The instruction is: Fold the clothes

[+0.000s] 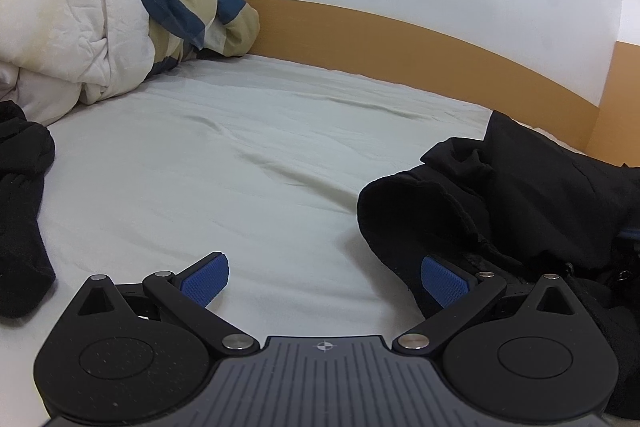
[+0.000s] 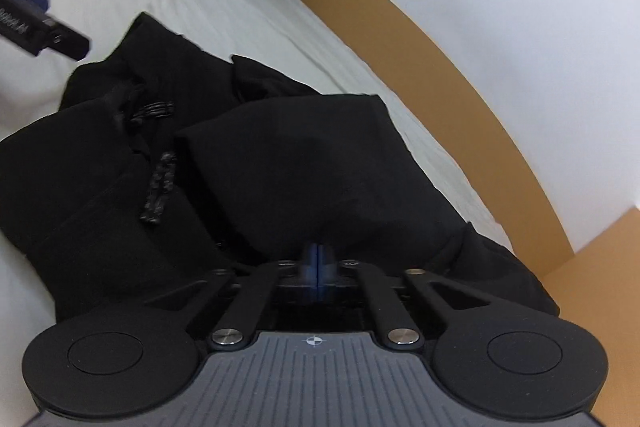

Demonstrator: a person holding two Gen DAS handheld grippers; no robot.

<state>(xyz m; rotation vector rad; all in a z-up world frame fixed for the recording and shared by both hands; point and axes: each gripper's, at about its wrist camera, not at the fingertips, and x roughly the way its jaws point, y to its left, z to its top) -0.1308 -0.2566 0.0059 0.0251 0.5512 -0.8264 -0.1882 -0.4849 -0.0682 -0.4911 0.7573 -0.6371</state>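
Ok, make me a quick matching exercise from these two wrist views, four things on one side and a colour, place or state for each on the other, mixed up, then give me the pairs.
Things:
1. left gripper
2. right gripper
3. black garment
4. rumpled duvet

Descriptions:
A. heaped at the far end of the bed, white with a blue and beige patterned side
B. jaws wide apart over the white sheet
C. blue pads pressed together
D. lying crumpled on the sheet near the wooden bed frame

Pairs: 1-B, 2-C, 3-D, 4-A
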